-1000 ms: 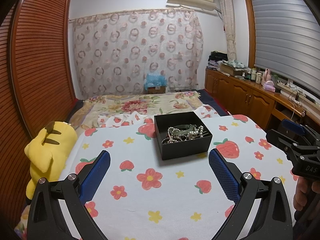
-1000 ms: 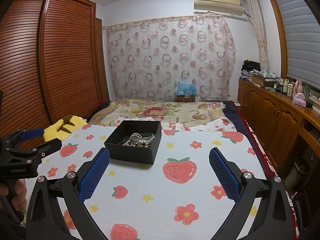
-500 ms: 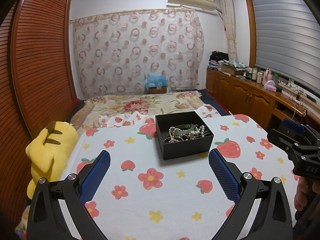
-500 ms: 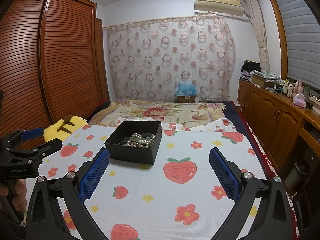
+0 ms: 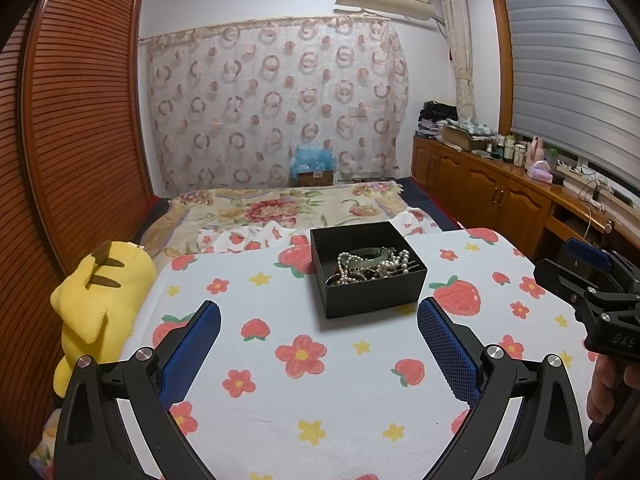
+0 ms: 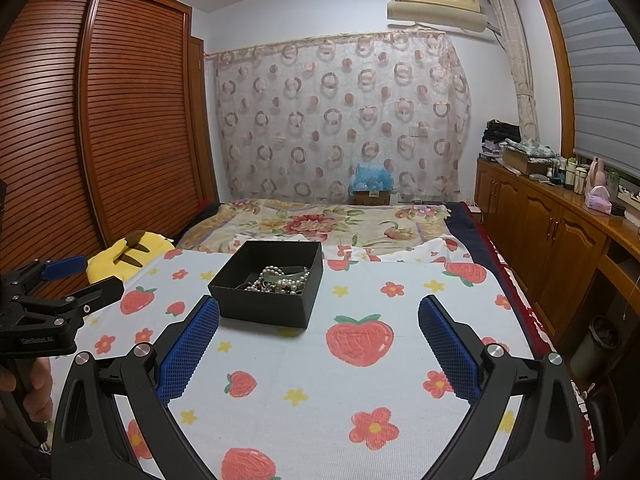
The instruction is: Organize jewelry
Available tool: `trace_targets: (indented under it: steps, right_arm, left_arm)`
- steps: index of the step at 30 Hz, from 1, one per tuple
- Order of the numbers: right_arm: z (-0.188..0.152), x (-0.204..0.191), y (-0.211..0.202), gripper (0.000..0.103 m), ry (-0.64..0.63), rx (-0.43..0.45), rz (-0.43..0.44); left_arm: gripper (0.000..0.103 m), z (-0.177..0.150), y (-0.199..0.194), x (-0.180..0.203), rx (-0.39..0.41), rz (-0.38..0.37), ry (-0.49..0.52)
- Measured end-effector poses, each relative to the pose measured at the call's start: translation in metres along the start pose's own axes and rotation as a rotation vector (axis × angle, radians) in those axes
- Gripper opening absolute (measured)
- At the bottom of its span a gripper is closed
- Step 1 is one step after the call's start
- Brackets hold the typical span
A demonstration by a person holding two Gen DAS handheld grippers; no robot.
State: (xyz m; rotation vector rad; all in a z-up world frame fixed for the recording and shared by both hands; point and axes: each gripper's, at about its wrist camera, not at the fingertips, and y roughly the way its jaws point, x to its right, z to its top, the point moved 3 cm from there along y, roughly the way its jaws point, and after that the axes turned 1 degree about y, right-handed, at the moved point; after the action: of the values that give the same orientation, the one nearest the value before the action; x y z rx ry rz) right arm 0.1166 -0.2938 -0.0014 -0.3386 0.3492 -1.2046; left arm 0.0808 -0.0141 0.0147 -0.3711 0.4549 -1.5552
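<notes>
Jewelry tangle of pearl strands and green bangle [image 5: 370, 264] sits in black square cardboard box [image 5: 374, 300] on strawberry-print cloth [image 5: 280, 392]. Left gripper [image 5: 319, 344] and right gripper [image 6: 319, 344] both released, empty, short of box. Approach step; next likely reach in, pinch one strand.

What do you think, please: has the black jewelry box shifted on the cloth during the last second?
No. In the right wrist view the black jewelry box keeps the same spot, just up-left of the big strawberry print.
</notes>
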Motion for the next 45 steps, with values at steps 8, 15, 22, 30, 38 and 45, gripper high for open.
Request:
trace_targets:
  steps: [8,15,22,30,38,45]
  right_arm:
    - [-0.0008,0.0004,0.0006,0.1,0.0,0.0,0.0]
    - [-0.0006,0.0007,0.0002,0.1,0.0,0.0,0.001]
    - [-0.0012,0.0007,0.0005,0.1,-0.001,0.001,0.001]
    - [-0.0017,0.0011,0.0006,0.1,0.0,0.001,0.001]
    - [-0.0023,0.0015,0.0006,0.1,0.001,0.0,0.001]
    - [-0.0025,0.0007,0.0019,0.1,0.001,-0.001,0.002]
  left_arm:
    - [0.095,-0.002,0.0002,0.0003,-0.001,0.0,0.0]
    - [0.095,0.0005,0.0002,0.0013,0.001,0.0,0.0]
    - [0.095,-0.0009,0.0001,0.0012,0.002,-0.001,-0.001]
    - [0.095,-0.0011,0.0005,0.0011,0.003,-0.001,-0.003]
    - [0.095,0.0019,0.0011,0.0029,0.0,0.003,-0.002]
    - [0.095,0.006,-0.0005,0.0029,0.001,-0.002,-0.006]
